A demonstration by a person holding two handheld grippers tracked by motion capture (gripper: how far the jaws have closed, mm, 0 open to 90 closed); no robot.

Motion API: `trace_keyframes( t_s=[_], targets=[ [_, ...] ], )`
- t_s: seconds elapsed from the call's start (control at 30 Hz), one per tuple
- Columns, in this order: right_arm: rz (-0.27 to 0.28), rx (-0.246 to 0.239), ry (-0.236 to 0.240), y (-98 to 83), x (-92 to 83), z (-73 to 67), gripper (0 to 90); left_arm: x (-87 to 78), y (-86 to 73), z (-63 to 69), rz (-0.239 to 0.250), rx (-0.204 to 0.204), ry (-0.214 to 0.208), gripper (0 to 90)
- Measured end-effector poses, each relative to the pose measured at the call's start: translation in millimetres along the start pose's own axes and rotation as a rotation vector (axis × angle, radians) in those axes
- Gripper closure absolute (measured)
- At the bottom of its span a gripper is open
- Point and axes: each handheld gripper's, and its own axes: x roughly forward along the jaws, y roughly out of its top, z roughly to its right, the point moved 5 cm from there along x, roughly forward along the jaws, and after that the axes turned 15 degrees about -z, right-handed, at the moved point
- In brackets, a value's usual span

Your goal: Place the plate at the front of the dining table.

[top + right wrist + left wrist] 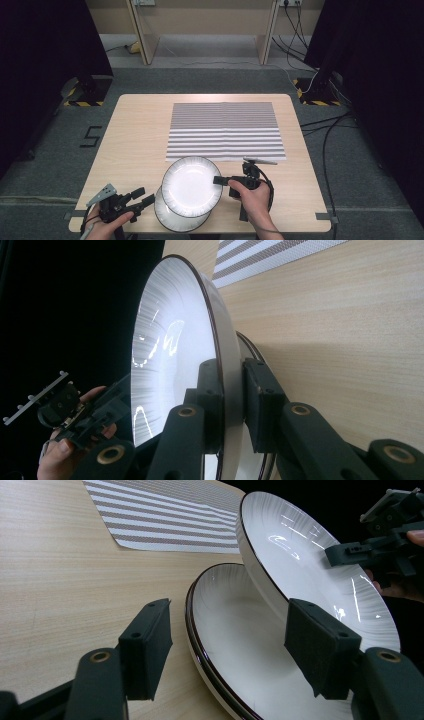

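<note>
A light wooden table (135, 145) is seen from above, with a grey-and-white striped placemat (225, 131) lying flat on its far half. Near the front edge sit two white plates with thin dark rims. The lower plate (167, 215) rests flat on the table. The upper plate (191, 186) is lifted and tilted above it, overlapping it and raised off it on the right side. The right tool (220, 180), held in the person's right hand (255, 197), is closed on the right rim of the upper plate, one jaw on the top face and one underneath, as the right gripper view shows (232, 405). The left tool (142, 197), held in the person's left hand (107, 220) at the front left corner of the table, hangs with its jaws spread wide and nothing between them. In the left gripper view (227, 650) its jaws sit just beside the near rim of the lower plate (235, 645) without touching it.
</note>
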Motion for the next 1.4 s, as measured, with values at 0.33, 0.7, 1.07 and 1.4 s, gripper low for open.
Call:
trace_keyframes(
  t_s=[0.33,0.7,1.07,1.4],
  targets=[
    [0.019,-0.008,0.003,6.0,-8.7,-4.0,78.4,0.2,-0.4,0.2,-0.001,0.002,-0.001,34.6],
    [0.037,-0.006,-0.001,9.5,-14.9,-2.5,77.9,1.2,-0.9,0.5,-0.004,0.001,-0.004,34.6],
    [0.052,-0.003,-0.001,13.7,-22.7,-2.2,77.4,1.5,-1.3,0.2,-0.008,0.001,-0.003,34.6],
    [0.067,0.003,0.001,17.4,-28.2,-0.8,77.0,1.7,-1.5,0.4,-0.008,0.000,-0.003,34.6]
  ],
)
